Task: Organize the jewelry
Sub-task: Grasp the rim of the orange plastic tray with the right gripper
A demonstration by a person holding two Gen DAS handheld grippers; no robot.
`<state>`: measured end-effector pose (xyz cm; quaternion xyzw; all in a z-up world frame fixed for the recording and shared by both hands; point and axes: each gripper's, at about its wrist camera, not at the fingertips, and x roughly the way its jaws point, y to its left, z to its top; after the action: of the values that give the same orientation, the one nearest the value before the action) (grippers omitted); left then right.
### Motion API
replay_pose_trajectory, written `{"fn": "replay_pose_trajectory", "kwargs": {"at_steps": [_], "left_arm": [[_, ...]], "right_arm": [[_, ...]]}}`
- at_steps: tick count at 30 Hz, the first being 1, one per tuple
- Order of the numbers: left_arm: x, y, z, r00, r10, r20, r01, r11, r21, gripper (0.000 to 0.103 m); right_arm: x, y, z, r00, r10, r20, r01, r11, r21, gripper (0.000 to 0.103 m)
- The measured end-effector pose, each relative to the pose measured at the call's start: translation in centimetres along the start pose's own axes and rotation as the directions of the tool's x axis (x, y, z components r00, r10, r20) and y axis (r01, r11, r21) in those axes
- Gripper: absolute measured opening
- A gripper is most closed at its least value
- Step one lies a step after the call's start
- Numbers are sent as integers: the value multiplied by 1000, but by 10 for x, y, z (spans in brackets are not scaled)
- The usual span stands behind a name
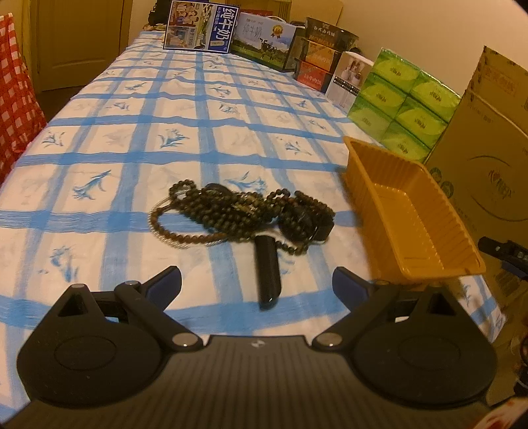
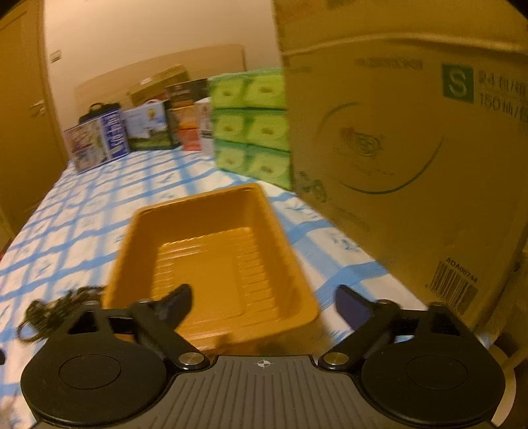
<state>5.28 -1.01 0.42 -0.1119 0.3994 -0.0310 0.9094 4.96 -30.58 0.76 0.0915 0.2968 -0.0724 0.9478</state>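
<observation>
A tangled heap of dark bead necklaces [image 1: 244,211] lies on the blue-checked tablecloth [image 1: 132,132], with a black cylindrical piece [image 1: 269,274] at its near side. My left gripper [image 1: 256,280] hangs just short of the heap, open, with the cylinder's near end between its fingers and untouched. To the right stands an empty orange plastic tray [image 1: 412,211]. My right gripper [image 2: 264,293] is open over the near end of the tray [image 2: 211,237]; its left finger is above the tray floor and its right finger is outside the tray wall. The beads [image 2: 56,310] show at the lower left.
A large cardboard box [image 2: 396,148] rises close on the right of the tray. Green tissue packs [image 1: 402,105] stand behind it. Milk cartons and other boxes [image 1: 201,28] line the far end. A red checked bag [image 1: 16,99] hangs beyond the left edge.
</observation>
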Motion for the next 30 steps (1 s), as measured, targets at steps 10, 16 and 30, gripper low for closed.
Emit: {"fn": "replay_pose_trajectory", "kwargs": {"at_steps": [10, 16, 30], "left_arm": [[21, -2, 0, 998, -53, 21, 53, 998, -22, 95], [29, 1, -4, 998, -58, 7, 59, 998, -27, 94], [36, 7, -8, 999, -38, -14, 38, 999, 4, 91]], "right_arm": [[54, -39, -11, 999, 37, -3, -36, 990, 134, 59], [69, -46, -16, 998, 60, -6, -58, 980, 190, 42], [66, -42, -9, 998, 58, -22, -52, 977, 206, 10]]}}
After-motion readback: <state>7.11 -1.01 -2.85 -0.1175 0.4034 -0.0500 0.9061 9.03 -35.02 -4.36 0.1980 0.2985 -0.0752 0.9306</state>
